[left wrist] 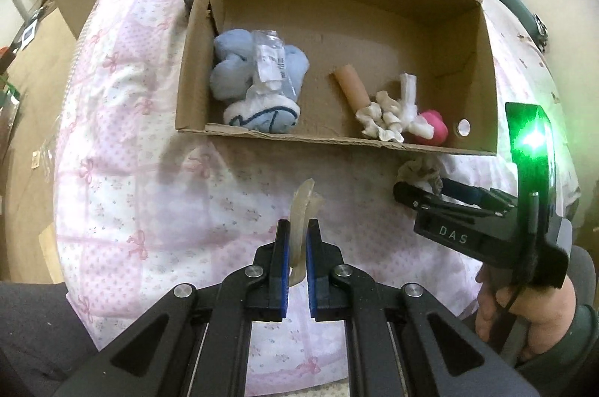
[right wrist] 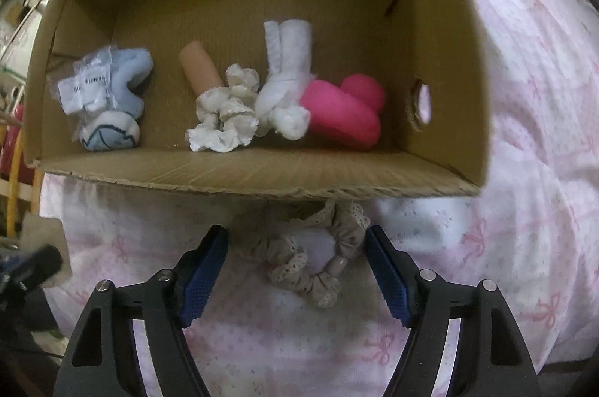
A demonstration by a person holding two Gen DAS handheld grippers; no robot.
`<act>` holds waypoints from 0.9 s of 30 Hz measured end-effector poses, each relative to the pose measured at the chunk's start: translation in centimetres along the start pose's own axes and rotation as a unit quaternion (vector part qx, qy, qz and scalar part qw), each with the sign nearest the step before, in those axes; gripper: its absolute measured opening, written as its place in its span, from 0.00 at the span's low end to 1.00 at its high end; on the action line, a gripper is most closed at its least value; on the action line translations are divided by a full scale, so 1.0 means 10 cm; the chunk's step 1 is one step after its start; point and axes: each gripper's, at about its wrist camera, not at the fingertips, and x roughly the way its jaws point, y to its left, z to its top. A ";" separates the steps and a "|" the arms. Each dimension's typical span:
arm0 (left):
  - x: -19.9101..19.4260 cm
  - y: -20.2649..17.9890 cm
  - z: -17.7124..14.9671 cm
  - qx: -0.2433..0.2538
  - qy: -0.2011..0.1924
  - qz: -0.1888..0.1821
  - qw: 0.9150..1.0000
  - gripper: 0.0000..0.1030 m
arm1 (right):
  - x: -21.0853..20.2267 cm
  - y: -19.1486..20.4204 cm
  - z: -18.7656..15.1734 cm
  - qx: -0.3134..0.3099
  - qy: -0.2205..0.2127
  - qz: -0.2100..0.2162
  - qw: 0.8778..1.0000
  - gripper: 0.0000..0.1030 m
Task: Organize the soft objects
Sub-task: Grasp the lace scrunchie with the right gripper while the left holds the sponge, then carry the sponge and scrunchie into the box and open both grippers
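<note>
The left tool point(left wrist: 297, 239) is closed on a thin, translucent beige band point(left wrist: 301, 209), which is pinched between the blue pads point(left wrist: 285, 269) and held above the bed point(left wrist: 157, 172). The right tool point(right wrist: 297, 269) is spread wide, its jaws set either side of a beige lace-edged scrunchie point(right wrist: 318, 262) without pressing it. The scrunchie lies on the pink-patterned bedcover, just in front of the near wall of a cardboard box point(right wrist: 262, 179). Inside the box, from left to right, are seen a pale blue soft toy point(right wrist: 112, 97) in clear wrapping, a tan tube point(right wrist: 198, 67), a white scrunchie point(right wrist: 228, 112), a white plush piece point(right wrist: 288, 67) and a pink soft item point(right wrist: 344, 112).
</note>
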 end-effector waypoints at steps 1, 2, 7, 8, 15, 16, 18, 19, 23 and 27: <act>0.00 0.00 0.00 0.000 -0.001 0.001 1.000 0.07 | 0.01 0.03 0.00 -0.004 -0.001 0.000 1.000 0.74; 0.01 -0.01 0.00 0.000 -0.002 0.002 1.000 0.07 | 0.02 0.04 0.00 -0.008 -0.004 -0.004 1.000 0.67; -0.04 -0.04 -0.01 0.005 -0.011 0.006 1.000 0.07 | -0.02 0.02 -0.03 -0.010 -0.005 -0.003 1.000 0.18; -0.04 -0.04 0.00 0.004 -0.013 0.008 1.000 0.07 | -0.04 0.01 -0.05 -0.005 -0.004 0.004 1.000 0.17; -0.14 0.00 0.01 -0.009 -0.027 0.019 0.999 0.07 | -0.33 -0.22 -0.17 0.044 -0.007 0.041 0.998 0.14; -0.15 0.00 0.01 -0.009 -0.029 0.021 0.999 0.07 | -0.37 -0.22 -0.18 0.046 -0.009 0.054 0.997 0.14; -0.17 0.02 0.00 -0.010 -0.035 0.023 0.999 0.07 | -0.45 -0.21 -0.21 0.042 -0.012 0.067 0.997 0.13; -0.18 0.03 -0.01 -0.011 -0.037 0.024 0.999 0.07 | -0.49 -0.19 -0.22 0.040 -0.015 0.075 0.996 0.13; -0.25 0.05 -0.02 -0.012 -0.050 0.030 0.998 0.07 | -0.68 -0.07 -0.32 0.029 -0.026 0.105 0.994 0.13; -0.37 0.03 0.05 -0.011 -0.068 0.028 0.997 0.07 | -1.01 0.03 -0.35 0.014 -0.064 0.149 0.987 0.13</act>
